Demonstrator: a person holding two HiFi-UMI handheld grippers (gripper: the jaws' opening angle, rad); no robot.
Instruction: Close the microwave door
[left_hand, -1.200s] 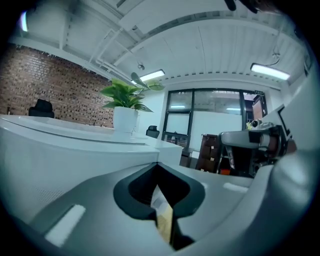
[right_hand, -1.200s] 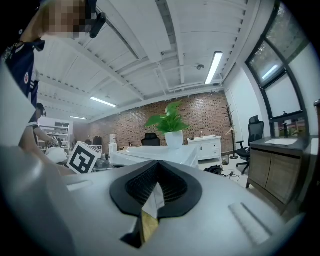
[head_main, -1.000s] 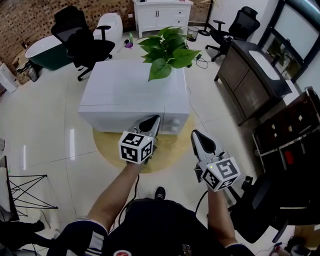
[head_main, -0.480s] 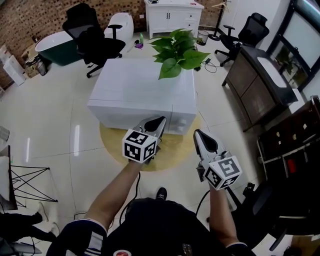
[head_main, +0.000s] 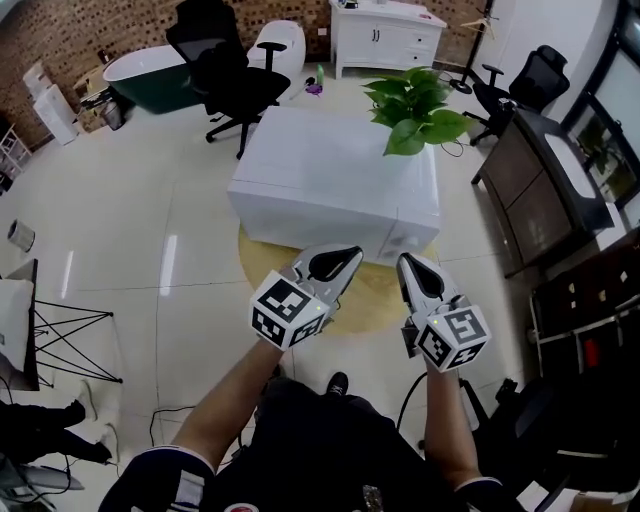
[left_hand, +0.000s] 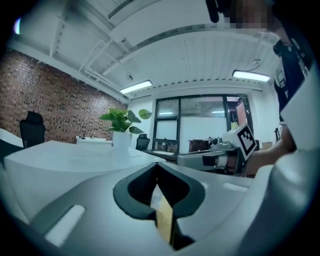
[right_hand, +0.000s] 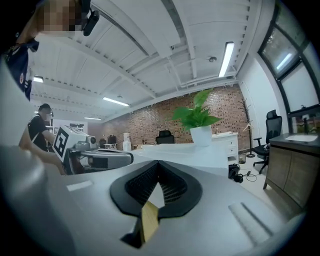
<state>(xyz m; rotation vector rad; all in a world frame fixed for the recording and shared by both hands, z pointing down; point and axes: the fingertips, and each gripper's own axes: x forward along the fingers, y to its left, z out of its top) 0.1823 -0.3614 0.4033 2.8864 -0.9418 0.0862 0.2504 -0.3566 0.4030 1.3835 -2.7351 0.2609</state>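
White microwave (head_main: 335, 180) sat ahead, door (head_main: 310, 232) seemingly flush. Door probably light, stiff, hinged: push flat near free edge. Clenched, empty: left hand-held gripper (head_main: 342, 262), right hand-held gripper (head_main: 411, 269).

I read this as an open-plan office. Evidence: black swivel office chairs (head_main: 225, 55), glossy tiled floor (head_main: 130, 230), exposed brick wall (head_main: 90, 30), ceiling strip lights (right_hand: 226, 59), glass-walled rooms (left_hand: 200, 122) at the back. Home fixtures also stand about: freestanding bathtub (head_main: 150, 75), white cabinet (head_main: 385, 40), dark vanity with basin (head_main: 545, 190).
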